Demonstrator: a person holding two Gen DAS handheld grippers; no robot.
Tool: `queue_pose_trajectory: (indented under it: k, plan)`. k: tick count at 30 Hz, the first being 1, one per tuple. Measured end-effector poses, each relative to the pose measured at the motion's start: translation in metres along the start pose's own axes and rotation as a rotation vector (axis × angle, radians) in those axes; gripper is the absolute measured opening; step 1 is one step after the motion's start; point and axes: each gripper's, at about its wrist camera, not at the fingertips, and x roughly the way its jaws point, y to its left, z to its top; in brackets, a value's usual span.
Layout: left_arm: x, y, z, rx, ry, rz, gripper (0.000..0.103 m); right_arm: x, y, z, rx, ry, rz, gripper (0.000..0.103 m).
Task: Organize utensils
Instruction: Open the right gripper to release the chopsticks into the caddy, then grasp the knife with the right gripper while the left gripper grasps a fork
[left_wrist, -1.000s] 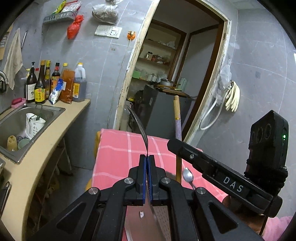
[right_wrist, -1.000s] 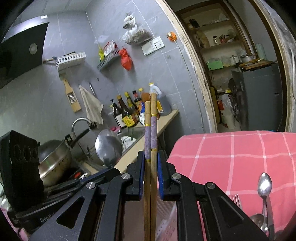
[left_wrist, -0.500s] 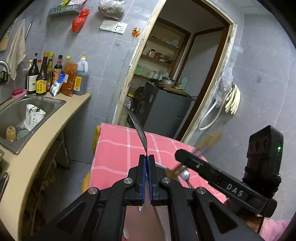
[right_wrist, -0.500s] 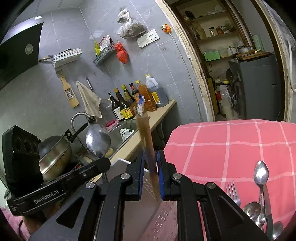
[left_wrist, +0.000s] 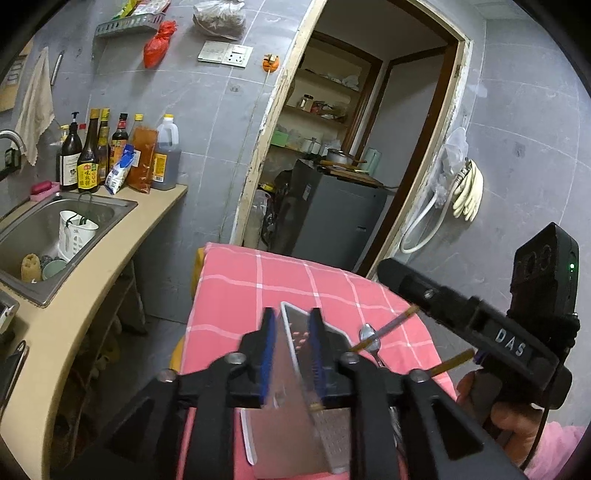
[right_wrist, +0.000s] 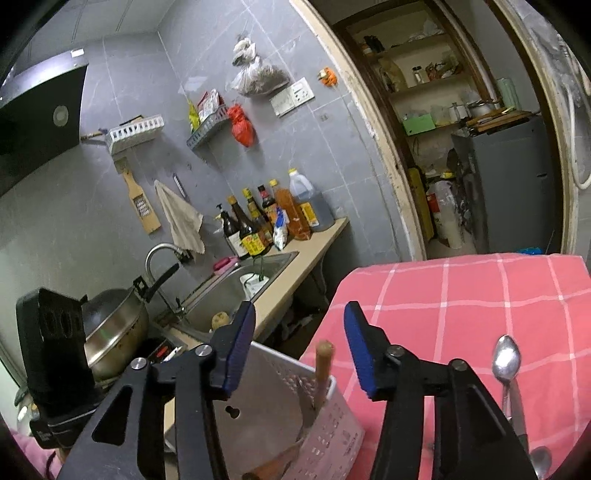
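In the left wrist view my left gripper has its jaws opening. A steel cleaver blade sits between and below the pads, loose, down in a white perforated basket. My right gripper is also opening, with nothing pressed between its blue pads. Below it, wooden chopsticks stand in the basket beside the cleaver. In the left wrist view the chopsticks show as blurred streaks. A spoon lies on the pink checked tablecloth to the right.
A counter with a sink and bottles runs along the left. A wok sits on the stove by the left gripper body. Beyond the table is a doorway with a grey cabinet. More cutlery lies at the right edge.
Both grippers were shut, the left on the cleaver held upright and the right on the chopsticks. Both have opened, and the cleaver and chopsticks have dropped into the basket.
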Motion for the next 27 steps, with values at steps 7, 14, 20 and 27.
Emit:
queue_pose_trajectory:
  k: [7, 14, 20, 27]
  plan:
    - [-0.018, -0.016, 0.006, -0.020, -0.071, 0.036, 0.068, -0.037, -0.014, 0.013, 0.040, -0.081, -0.076, 0.070]
    - [-0.027, -0.052, 0.015, -0.023, -0.136, 0.039, 0.099, -0.093, -0.050, 0.023, 0.042, -0.121, -0.223, 0.095]
    - [-0.014, -0.098, 0.017, 0.009, -0.131, -0.017, 0.100, -0.126, -0.093, 0.027, 0.020, -0.037, -0.345, 0.096]
    - [0.009, -0.152, 0.011, 0.116, -0.082, -0.075, 0.100, -0.145, -0.151, 0.012, 0.039, 0.098, -0.370, 0.096]
